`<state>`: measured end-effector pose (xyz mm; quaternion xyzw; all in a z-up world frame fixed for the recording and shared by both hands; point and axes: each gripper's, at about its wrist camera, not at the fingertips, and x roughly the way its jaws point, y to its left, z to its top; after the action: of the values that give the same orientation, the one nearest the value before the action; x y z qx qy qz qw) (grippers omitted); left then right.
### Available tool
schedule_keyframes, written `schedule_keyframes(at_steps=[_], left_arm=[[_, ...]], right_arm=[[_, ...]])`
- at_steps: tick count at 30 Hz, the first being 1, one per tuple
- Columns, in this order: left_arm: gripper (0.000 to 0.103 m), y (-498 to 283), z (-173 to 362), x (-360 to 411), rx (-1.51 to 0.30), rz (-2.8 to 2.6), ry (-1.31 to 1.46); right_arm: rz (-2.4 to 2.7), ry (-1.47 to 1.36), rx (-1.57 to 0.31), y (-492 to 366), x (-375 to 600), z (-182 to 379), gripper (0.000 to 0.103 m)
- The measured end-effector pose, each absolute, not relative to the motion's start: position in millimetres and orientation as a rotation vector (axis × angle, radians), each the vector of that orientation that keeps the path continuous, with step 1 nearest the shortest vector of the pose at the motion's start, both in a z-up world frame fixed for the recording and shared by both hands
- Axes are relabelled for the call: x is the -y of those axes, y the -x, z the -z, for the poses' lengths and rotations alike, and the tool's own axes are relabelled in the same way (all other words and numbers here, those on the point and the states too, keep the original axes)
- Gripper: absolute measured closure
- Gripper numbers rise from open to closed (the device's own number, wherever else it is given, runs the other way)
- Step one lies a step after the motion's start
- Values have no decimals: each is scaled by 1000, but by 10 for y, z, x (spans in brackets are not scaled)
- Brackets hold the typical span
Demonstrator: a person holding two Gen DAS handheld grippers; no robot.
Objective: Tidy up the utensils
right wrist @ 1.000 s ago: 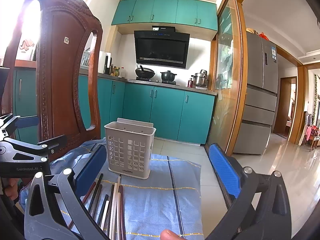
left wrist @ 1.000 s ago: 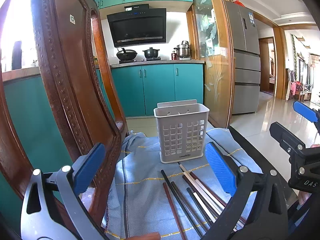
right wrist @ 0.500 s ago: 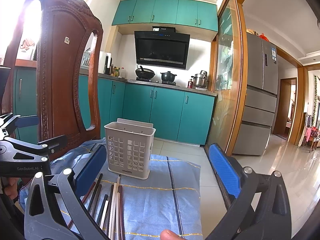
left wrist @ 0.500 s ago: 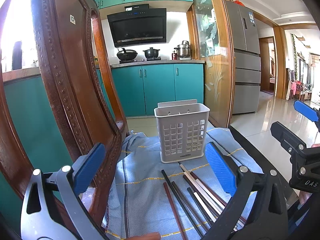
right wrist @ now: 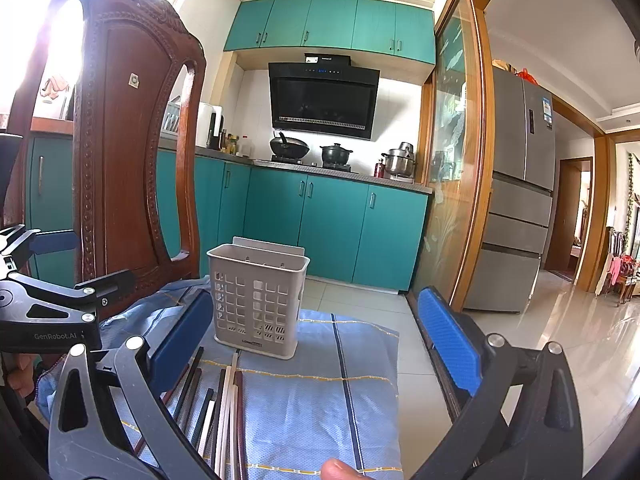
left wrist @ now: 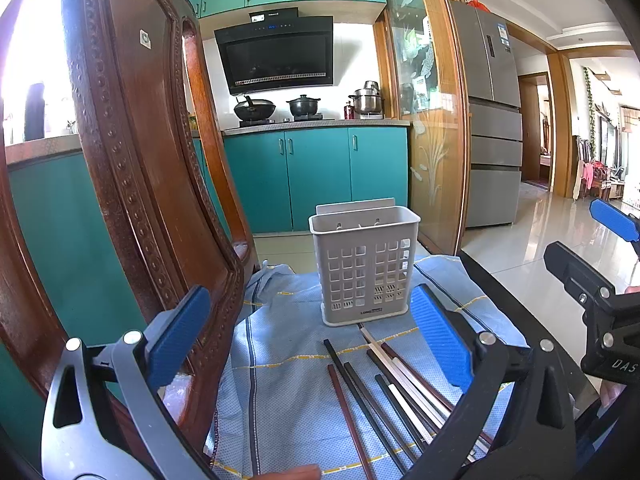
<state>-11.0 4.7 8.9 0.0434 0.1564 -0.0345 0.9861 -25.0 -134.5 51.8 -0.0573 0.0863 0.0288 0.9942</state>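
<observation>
Nearest in the left wrist view, the left claw [left wrist: 308, 344] stands wide apart with nothing between its ribbed blue pads, on grey and black struts studded with round rivets. In the right wrist view the right claw [right wrist: 316, 344] is spread just as wide and grips nothing.

Low in the middle of the left view lie the chopsticks [left wrist: 384, 384]: long slim sticks, some black, some reddish brown, a few pale, laid loosely side by side on a blue woven cloth [left wrist: 280, 380] with thin yellow and dark stripes. The cloth covers a dark glossy counter [left wrist: 520, 304] whose edge shows at right.

Just beyond their far tips, at the centre of the frame, stands the utensil holder [left wrist: 365, 272], an upright rectangular box of pale grey plastic, its walls pierced with square holes, its top open.

On the left rises a carved wooden chair back [left wrist: 132, 160], dark red-brown, beaded along its curved rails. Farthest off are smooth teal cabinets [left wrist: 316, 176] and a steel-grey refrigerator [left wrist: 492, 120] at upper right.
</observation>
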Motion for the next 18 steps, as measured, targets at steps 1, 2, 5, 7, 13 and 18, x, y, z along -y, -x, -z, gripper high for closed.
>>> schedule_keyframes(at_steps=[1,2,5,7,13,18], left_arm=[[3,107,-87,-49,-315,69,-87],[3,105,-88,-56,-315,69,-87],[3,103,-88,-57,-315,70,-87],[3,101,-87,-58,-316,70,-87],[3,103,-86,-59,-316,69,-88],[3,104,-88,-57,-315,70,-86]], right_arm=[[-58,115,-173,252,1346,-516,3],[-58,115,-172,253,1346,-516,3],[-59,115,-170,254,1347,-516,3],[-59,115,-170,256,1356,-519,2],[-59,116,-169,257,1355,-518,3],[-59,115,-168,256,1357,-519,3]])
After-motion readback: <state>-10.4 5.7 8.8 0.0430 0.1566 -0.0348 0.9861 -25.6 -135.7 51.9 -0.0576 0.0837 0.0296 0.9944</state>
